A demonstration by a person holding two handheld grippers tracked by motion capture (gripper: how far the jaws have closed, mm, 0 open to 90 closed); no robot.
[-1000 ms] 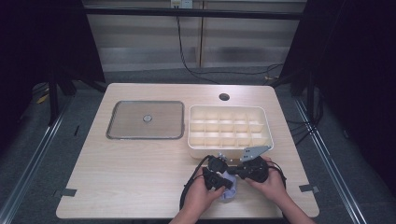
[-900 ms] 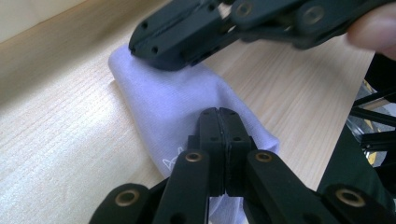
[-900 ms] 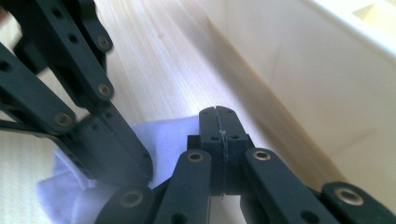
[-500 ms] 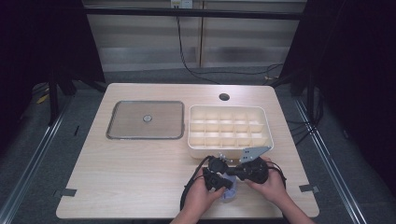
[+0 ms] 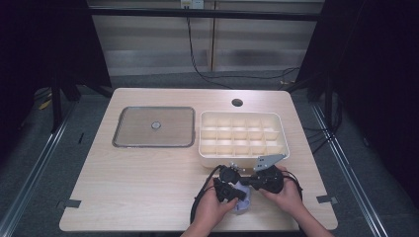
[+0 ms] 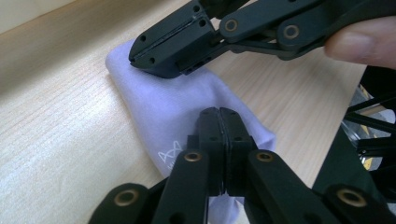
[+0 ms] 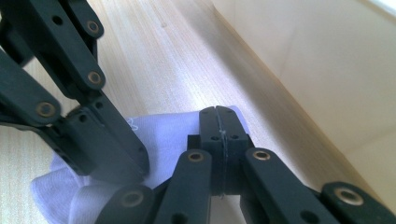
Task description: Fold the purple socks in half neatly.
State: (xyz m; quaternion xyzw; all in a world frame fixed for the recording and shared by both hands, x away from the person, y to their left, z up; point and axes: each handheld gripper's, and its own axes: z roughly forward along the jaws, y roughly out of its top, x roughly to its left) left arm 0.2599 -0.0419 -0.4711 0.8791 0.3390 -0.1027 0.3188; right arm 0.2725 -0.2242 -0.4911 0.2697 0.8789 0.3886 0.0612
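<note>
While both hands are meeting low in the high view, just below the box (image 5: 242, 136), the left gripper (image 6: 219, 116) is pinching one end of the lilac cloth (image 6: 182, 112) with its jaws pressed together. The right gripper (image 7: 218, 116) is clamping the cloth's other end, jaws likewise closed. The cloth is lying on the table (image 5: 138, 187), right of centre at the bottom.

Lab recording booth, bare wooden table (image 5: 148, 187), black curtains (image 5: 44, 44) around, floor rails (image 5: 29, 182), trailing cable (image 5: 207, 74)
</note>
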